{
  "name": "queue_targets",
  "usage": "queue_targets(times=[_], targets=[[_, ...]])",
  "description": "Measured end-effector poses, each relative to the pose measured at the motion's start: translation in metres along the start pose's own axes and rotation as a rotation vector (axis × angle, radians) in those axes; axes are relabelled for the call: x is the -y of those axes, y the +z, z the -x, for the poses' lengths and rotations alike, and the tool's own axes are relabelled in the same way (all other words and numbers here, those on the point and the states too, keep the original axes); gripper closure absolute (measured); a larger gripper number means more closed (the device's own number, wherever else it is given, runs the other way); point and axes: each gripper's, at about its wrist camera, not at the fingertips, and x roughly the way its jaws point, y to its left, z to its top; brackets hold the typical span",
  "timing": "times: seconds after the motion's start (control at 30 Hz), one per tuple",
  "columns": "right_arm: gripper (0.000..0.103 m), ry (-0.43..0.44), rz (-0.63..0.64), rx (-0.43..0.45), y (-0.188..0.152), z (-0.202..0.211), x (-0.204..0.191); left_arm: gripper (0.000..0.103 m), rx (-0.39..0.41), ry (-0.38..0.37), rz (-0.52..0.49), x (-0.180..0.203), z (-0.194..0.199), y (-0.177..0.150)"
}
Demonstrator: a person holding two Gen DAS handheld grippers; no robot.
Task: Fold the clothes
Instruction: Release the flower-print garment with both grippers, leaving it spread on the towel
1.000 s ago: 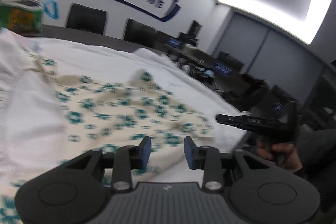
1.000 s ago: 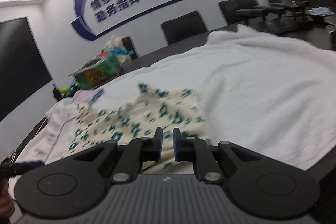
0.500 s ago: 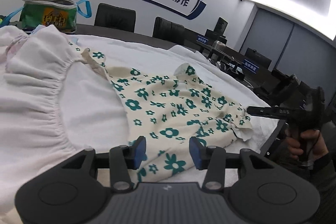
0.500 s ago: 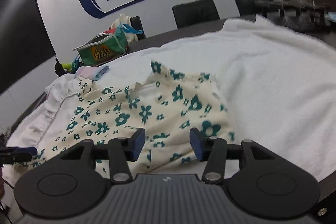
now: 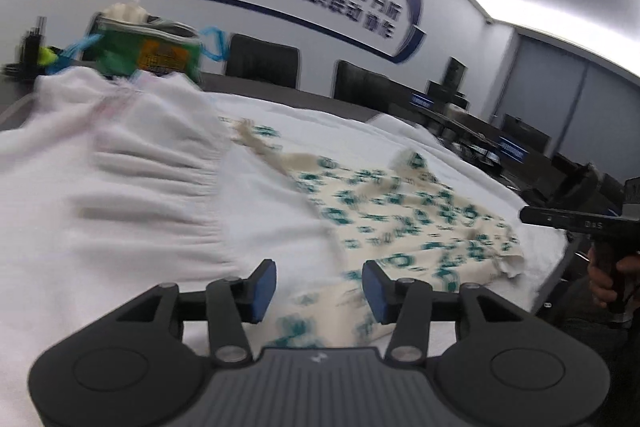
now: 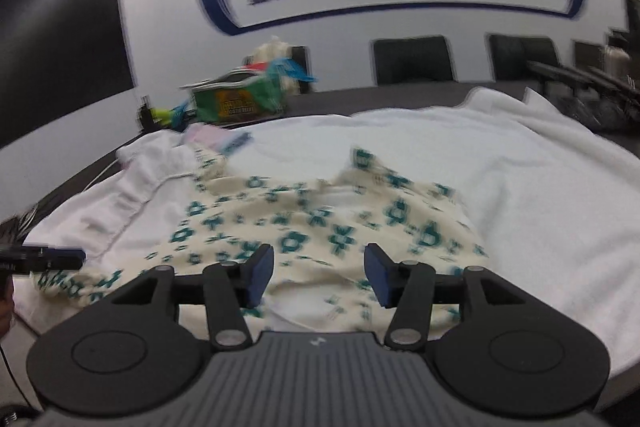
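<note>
Now I see the floral garment [image 6: 320, 211] lying spread on the white towel [image 6: 540, 195] that covers the desk [image 6: 400, 99], both views blurred. My left tool [image 5: 319, 285] is opening, nothing between its blue pads, above the garment's near edge. My right tool [image 6: 319, 269] is opening too, empty, over the garment's lower part. A white ruffled garment [image 5: 120, 187] lies just beside the floral one, and a green bag [image 5: 156, 53] stands behind it.
</note>
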Motion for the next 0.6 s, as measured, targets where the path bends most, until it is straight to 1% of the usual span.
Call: queue_targets(times=[0.1, 0.2, 0.23, 0.27, 0.33, 0.4, 0.5, 0.57, 0.6], targets=[[0.052, 0.083, 0.109, 0.002, -0.001, -0.012, -0.025, 0.055, 0.009, 0.056, 0.019, -0.026, 0.025, -0.006], [0.052, 0.166, 0.221, -0.011, -0.004, -0.024, -0.055, 0.052, -0.001, 0.121, 0.059, -0.052, 0.043, -0.011], [0.052, 0.199, 0.253, -0.014, -0.005, -0.028, -0.064, 0.052, -0.007, 0.131, 0.082, -0.059, 0.044, -0.012], [0.052, 0.228, 0.281, -0.02, -0.006, -0.031, -0.073, 0.052, -0.017, 0.13, 0.11, -0.064, 0.045, -0.013], [0.052, 0.27, 0.326, -0.038, -0.01, -0.038, -0.086, 0.052, -0.027, 0.087, 0.121, -0.066, 0.044, -0.013], [0.052, 0.276, 0.352, -0.065, -0.014, -0.049, -0.096, 0.052, -0.011, 0.031, 0.087, -0.061, 0.047, -0.014], [0.052, 0.277, 0.368, -0.101, -0.02, -0.061, -0.103, 0.052, 0.04, -0.018, 0.0, -0.052, 0.054, -0.017], [0.052, 0.289, 0.381, -0.117, -0.026, -0.064, -0.103, 0.052, 0.081, -0.056, -0.151, -0.041, 0.058, -0.023], [0.052, 0.293, 0.387, -0.124, -0.029, -0.066, -0.103, 0.052, 0.077, -0.073, -0.231, -0.036, 0.058, -0.026]])
